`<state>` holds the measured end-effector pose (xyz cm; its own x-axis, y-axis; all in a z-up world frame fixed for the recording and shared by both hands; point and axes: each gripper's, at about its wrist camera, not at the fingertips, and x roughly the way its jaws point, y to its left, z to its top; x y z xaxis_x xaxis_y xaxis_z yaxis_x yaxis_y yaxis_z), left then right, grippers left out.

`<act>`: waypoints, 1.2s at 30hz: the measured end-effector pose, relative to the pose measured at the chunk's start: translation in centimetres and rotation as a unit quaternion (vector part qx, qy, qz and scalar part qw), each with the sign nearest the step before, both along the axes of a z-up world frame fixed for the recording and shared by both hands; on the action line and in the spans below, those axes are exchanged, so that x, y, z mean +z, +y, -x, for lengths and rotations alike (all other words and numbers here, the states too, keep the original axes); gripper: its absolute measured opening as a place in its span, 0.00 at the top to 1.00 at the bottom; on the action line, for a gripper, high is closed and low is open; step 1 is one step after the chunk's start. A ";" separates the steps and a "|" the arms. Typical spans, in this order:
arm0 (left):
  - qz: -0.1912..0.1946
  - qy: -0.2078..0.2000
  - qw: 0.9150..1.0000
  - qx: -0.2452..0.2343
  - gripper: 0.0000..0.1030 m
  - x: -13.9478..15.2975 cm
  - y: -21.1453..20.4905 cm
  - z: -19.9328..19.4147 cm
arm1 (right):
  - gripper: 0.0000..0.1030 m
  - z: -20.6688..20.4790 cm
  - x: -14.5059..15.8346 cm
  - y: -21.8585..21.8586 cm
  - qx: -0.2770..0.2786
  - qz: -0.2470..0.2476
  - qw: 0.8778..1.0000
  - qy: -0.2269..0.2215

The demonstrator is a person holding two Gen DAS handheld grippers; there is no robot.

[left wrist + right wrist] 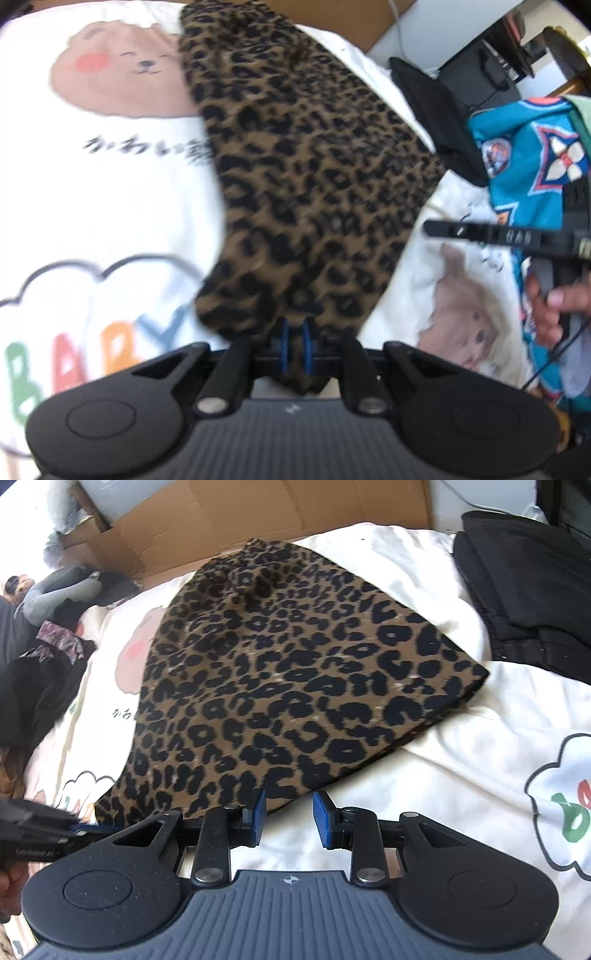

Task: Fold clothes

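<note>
The left gripper [295, 347] pinches the near corner of a leopard-print garment [306, 173], its blue-padded fingers [284, 345] drawn almost together on the cloth, which bunches between them at six o'clock in the left wrist view. The right gripper [289, 818] stands partly open just off the garment's near hem, its two blue pads [322, 818] apart with white bedding showing in the gap; the left-hand pad touches or overlaps the fabric's edge, the right-hand pad sits on nothing but the sheet. The garment lies spread over a white printed bedsheet [424, 794], running from the grippers at six o'clock up toward twelve, doubled over at its three o'clock edge where a thick folded hem shows in the right wrist view. Its brown ground carries dense black spots, and the surface looks mostly flat with a few soft rumples near the far end. A cartoon bear print [118, 70] shows on the sheet at ten o'clock in the left wrist view. A teal patterned garment [524, 166] lies at three o'clock, and dark clothing [517, 590] is heaped at two o'clock in the right wrist view. Flattened cardboard [258, 513] lies at twelve o'clock beyond the bed.
</note>
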<state>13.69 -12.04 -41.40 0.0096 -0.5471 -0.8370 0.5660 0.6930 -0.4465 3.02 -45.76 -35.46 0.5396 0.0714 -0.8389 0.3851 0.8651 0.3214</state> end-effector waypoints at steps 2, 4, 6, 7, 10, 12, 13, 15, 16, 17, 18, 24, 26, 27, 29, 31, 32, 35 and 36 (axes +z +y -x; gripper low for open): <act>-0.004 0.003 1.000 0.011 0.92 0.1 1.3 0.1 | 0.70 0.3 0.0 -0.4 -0.007 0.001 1.000 0.000; -0.009 0.010 1.000 0.027 0.92 0.6 2.4 -0.1 | 0.70 0.6 0.1 -0.8 -0.013 0.002 1.000 0.000; -0.005 0.016 0.999 0.042 0.85 1.1 3.4 -0.1 | 0.70 0.9 0.2 -1.3 -0.022 0.002 1.000 -0.002; 0.000 0.022 0.999 0.048 0.75 1.3 3.8 -0.1 | 0.70 1.1 0.2 -1.6 -0.027 0.002 1.000 -0.002; 0.026 0.046 0.996 0.075 0.48 1.5 4.5 -0.2 | 0.70 1.6 0.3 -2.2 -0.037 0.005 0.999 -0.001; 0.043 0.060 0.993 0.090 0.48 1.3 4.7 -0.2 | 0.70 2.0 0.3 -2.4 -0.039 0.007 0.999 0.000; 0.049 0.071 0.992 0.096 0.48 1.0 4.9 -0.3 | 0.70 2.1 0.4 -2.4 -0.040 0.007 0.999 0.001; 0.066 0.095 0.987 0.116 0.48 0.2 5.0 -0.4 | 0.70 2.3 0.4 -2.5 -0.040 0.009 0.999 0.002; 0.075 0.110 0.983 0.127 0.49 -0.2 5.1 -0.6 | 0.70 2.4 0.4 -2.5 -0.040 0.009 0.999 0.002; 0.083 0.129 0.978 0.142 0.50 -0.8 5.1 -0.7 | 0.70 2.5 0.4 -2.7 -0.043 0.009 0.999 0.002; 0.090 0.148 0.972 0.157 0.51 -1.4 5.2 -0.8 | 0.70 2.6 0.4 -2.8 -0.046 0.008 0.999 0.002; 0.121 0.212 0.948 0.204 0.56 -3.8 5.3 -0.7 | 0.70 2.9 0.0 -3.6 -0.061 0.006 0.998 0.006; 0.130 0.219 0.944 0.211 0.56 -4.3 5.1 -0.6 | 0.70 3.0 -0.1 -3.8 -0.066 0.004 0.998 0.007; 0.136 0.223 0.941 0.215 0.56 -4.6 4.9 -0.5 | 0.70 3.1 -0.1 -4.0 -0.070 0.002 0.998 0.007; 0.146 0.230 0.937 0.218 0.69 -5.0 4.6 -0.3 | 0.70 3.2 -0.1 -4.3 -0.077 -0.002 0.997 0.006; 0.144 0.229 0.941 0.206 0.88 -4.9 4.3 -0.1 | 0.70 3.3 0.0 -4.7 -0.086 -0.007 0.996 0.003; 0.144 0.227 0.942 0.200 0.87 -4.9 4.2 0.0 | 0.70 3.4 0.0 -5.0 -0.092 -0.010 0.996 0.000; 0.170 0.228 0.936 0.208 0.88 -4.5 4.7 0.2 | 0.70 3.6 0.0 -5.7 -0.110 -0.019 0.994 -0.006; 0.170 0.226 0.936 0.210 0.88 -4.4 4.8 0.1 | 0.70 3.7 0.0 -5.9 -0.116 -0.022 0.993 -0.008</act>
